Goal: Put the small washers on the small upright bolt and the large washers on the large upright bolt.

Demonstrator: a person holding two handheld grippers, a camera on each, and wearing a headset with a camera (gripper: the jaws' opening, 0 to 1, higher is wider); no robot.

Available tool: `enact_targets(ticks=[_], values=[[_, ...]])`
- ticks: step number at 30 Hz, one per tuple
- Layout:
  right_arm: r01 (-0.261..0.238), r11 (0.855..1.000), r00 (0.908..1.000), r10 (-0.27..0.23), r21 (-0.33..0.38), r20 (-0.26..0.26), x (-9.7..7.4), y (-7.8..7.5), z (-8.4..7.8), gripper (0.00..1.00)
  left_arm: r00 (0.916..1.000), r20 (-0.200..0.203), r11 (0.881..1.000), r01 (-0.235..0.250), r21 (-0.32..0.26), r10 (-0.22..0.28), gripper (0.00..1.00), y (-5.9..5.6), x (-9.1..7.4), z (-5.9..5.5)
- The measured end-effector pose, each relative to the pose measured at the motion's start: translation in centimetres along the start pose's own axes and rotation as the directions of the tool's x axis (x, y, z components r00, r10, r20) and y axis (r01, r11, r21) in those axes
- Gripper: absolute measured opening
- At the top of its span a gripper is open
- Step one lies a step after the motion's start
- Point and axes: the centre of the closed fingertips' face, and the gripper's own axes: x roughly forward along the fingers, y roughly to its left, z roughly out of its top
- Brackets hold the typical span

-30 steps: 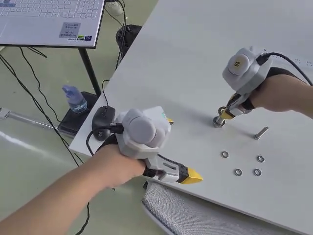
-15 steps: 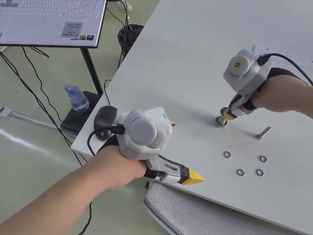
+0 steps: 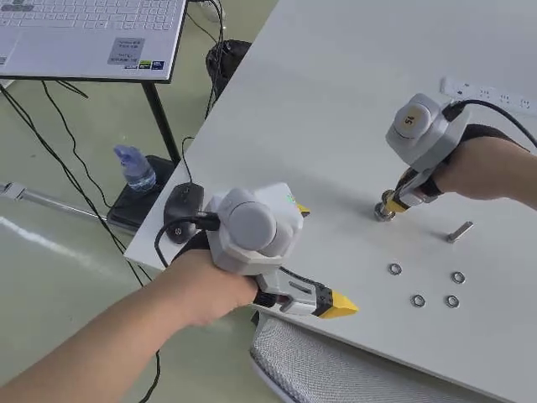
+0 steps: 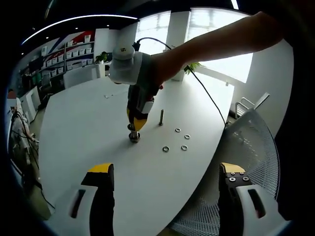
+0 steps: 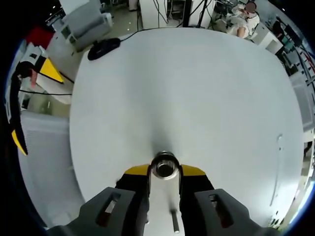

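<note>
Underneath everything runs the white table point(image 3: 336, 101), reaching well beyond both grippers. A mesh chair point(image 3: 319, 369) sits below the left gripper point(image 3: 337, 305), tucked against the table's near edge. Behind that gripper and off to its left, an open laptop point(image 3: 84, 34) rests on a separate stand.

The left gripper hangs at the table's edge. Its yellow-tipped jaws are spread wide with nothing between them, and they point across the table toward the right gripper point(image 3: 391, 206). A water bottle point(image 3: 134, 168) stands on the floor to the left of the left gripper, and a black mouse point(image 3: 179, 220) lies on the table corner just behind it.

The right gripper points steeply down. In the right gripper view its two yellow tips press against opposite sides of the round metal top of the large upright bolt point(image 3: 383, 211), so the jaws are clamped on it. Whether that round top is the bolt itself or a washer on it cannot be told.

The small upright bolt point(image 3: 460, 232) stands near the right gripper's tips, apart from them. The four small washers lie flat on the table between the two grippers, closer to the right one: one point(image 3: 394, 269) nearest the large bolt, one point(image 3: 457, 277) by the small bolt, and a pair point(image 3: 418, 300) point(image 3: 452, 301) toward the table's edge.
</note>
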Motion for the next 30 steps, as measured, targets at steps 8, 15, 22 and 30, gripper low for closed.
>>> enact_targets(ticks=[8,15,22,30], values=[[-0.003,1.000,1.0000,0.003,-0.001,-0.009,0.4,0.4,0.0,0.21,1.0000,-0.008,1.000,-0.001,-0.011,0.001,0.88,0.1,0.0,-0.4],[-0.003,1.000,0.9999,0.003,0.006,-0.014,1.4,0.4,-0.3,0.21,0.9999,-0.011,1.000,-0.005,-0.020,0.005,0.88,0.4,-0.1,-0.6],[0.004,1.000,0.9997,-0.004,0.000,-0.025,2.0,0.2,-0.6,0.21,0.9999,-0.016,1.000,-0.003,-0.024,0.003,0.87,0.4,-0.3,-0.9],[0.011,1.000,0.9996,-0.012,-0.011,-0.027,2.7,-0.2,-0.4,0.21,0.9998,-0.019,1.000,-0.004,-0.029,0.003,0.86,0.5,-0.4,-1.1]])
